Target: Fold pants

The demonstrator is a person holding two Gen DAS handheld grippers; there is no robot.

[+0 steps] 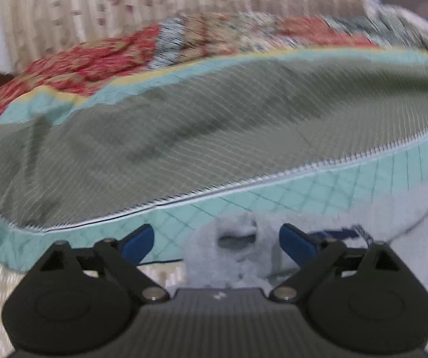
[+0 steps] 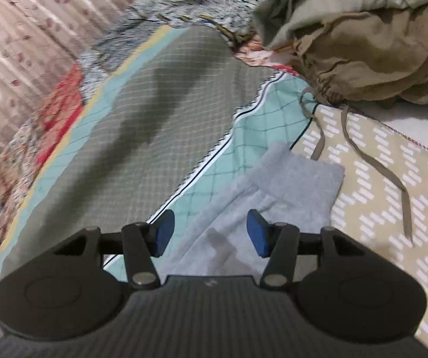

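Grey pants (image 2: 261, 188) lie on the quilted blanket (image 2: 142, 125), cuff end toward the tan patterned sheet (image 2: 378, 185). Left gripper (image 1: 216, 243) and right gripper (image 2: 211, 232) both spread apart over the fabric, pinching nothing. Soft, light knit, likely floppy; best pinched at cuff corners or hem edge.
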